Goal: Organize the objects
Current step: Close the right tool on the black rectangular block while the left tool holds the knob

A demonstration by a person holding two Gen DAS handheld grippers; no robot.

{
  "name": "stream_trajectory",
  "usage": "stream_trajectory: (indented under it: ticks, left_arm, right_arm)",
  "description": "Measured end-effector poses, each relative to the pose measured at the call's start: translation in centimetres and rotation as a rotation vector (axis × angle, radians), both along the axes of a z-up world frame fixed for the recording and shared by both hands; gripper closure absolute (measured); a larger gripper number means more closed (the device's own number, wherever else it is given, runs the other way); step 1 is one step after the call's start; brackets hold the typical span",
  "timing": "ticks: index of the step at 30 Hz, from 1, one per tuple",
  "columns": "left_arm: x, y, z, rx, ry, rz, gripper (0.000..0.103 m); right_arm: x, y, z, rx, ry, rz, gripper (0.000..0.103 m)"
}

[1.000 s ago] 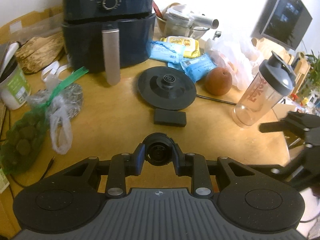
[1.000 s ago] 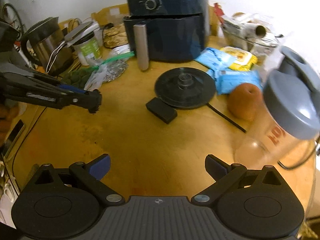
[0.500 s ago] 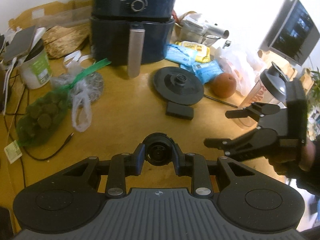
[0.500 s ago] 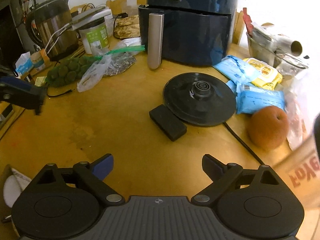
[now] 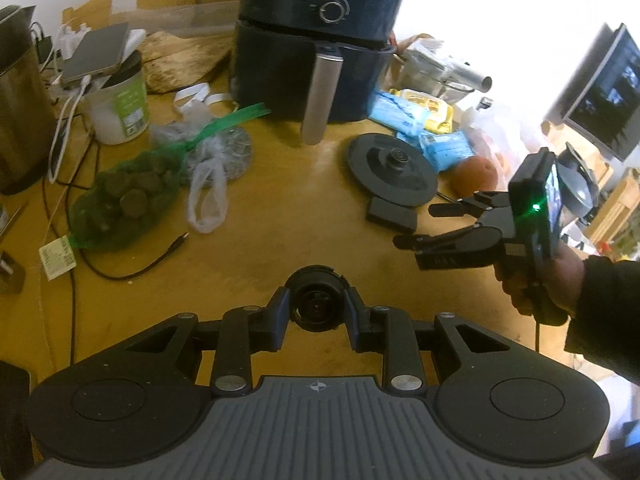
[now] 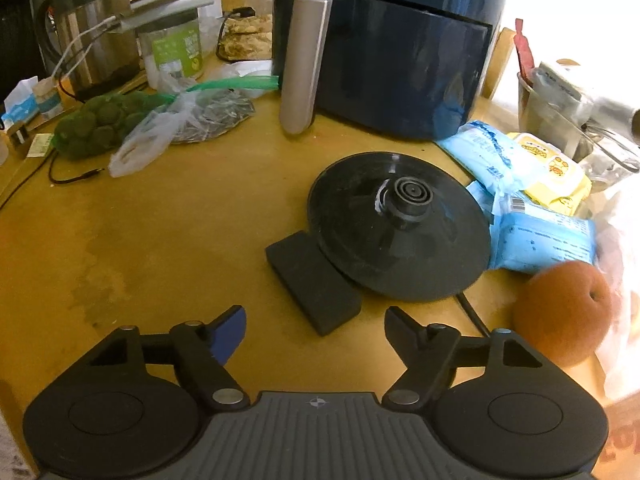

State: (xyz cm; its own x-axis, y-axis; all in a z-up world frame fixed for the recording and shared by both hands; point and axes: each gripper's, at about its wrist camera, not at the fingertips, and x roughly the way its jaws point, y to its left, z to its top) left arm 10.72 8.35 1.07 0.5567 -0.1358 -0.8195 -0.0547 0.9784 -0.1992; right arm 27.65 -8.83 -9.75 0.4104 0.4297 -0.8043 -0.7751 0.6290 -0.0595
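Here, the left tool [image 5: 318,306] is seen clamped on a small round black part [image 5: 316,298] — a cap or lens-like piece, as far as the fisheye view allows — held above the yellow wooden desk [image 5: 280,232].

The right tool [image 6: 314,330] is carried in a hand [image 5: 540,280] at about 3 o'clock in the left wrist view. Its jaws are closing, and nothing is seen between them; bare desk lies below the gap. Just ahead of it, at 12 o'clock in its own view, a flat black block [image 6: 314,282] is found lying on the desk, touching the rim of a round black kettle base [image 6: 400,226]. A black cord runs from that base toward 5 o'clock.

A brown round fruit [image 6: 562,308] rests at 3 o'clock of the right wrist view, just beside light-blue packets [image 6: 544,244] and a yellow packet [image 6: 554,174].

At 12 o'clock a dark blue air fryer [image 6: 400,64] with a metal handle is set at the back of the desk. Toward 10 o'clock a green net bag [image 6: 100,124] of round dark items, a clear plastic bag [image 6: 160,132], a white tub [image 5: 120,108] and a steel kettle [image 6: 88,40] are grouped.
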Motion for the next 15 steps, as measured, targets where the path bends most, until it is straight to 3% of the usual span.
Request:
stream_trajectory:
  ticks: [6, 9, 15]
  left_arm:
    - [-0.6, 0.8, 0.1, -0.001, 0.004, 0.032, 0.074]
    - [-0.9, 1.1, 0.1, -0.003, 0.007, 0.040, 0.074]
    - [-1.1, 1.2, 0.2, -0.011, 0.008, 0.047, 0.074]
  right_arm:
    - [1.2, 0.9, -0.9, -0.016, 0.014, 0.009, 0.046]
    - [0.9, 1.4, -0.7, -0.020, 0.010, 0.022, 0.063]
    - [0.1, 2.7, -0.6, -0.021, 0.006, 0.065, 0.069]
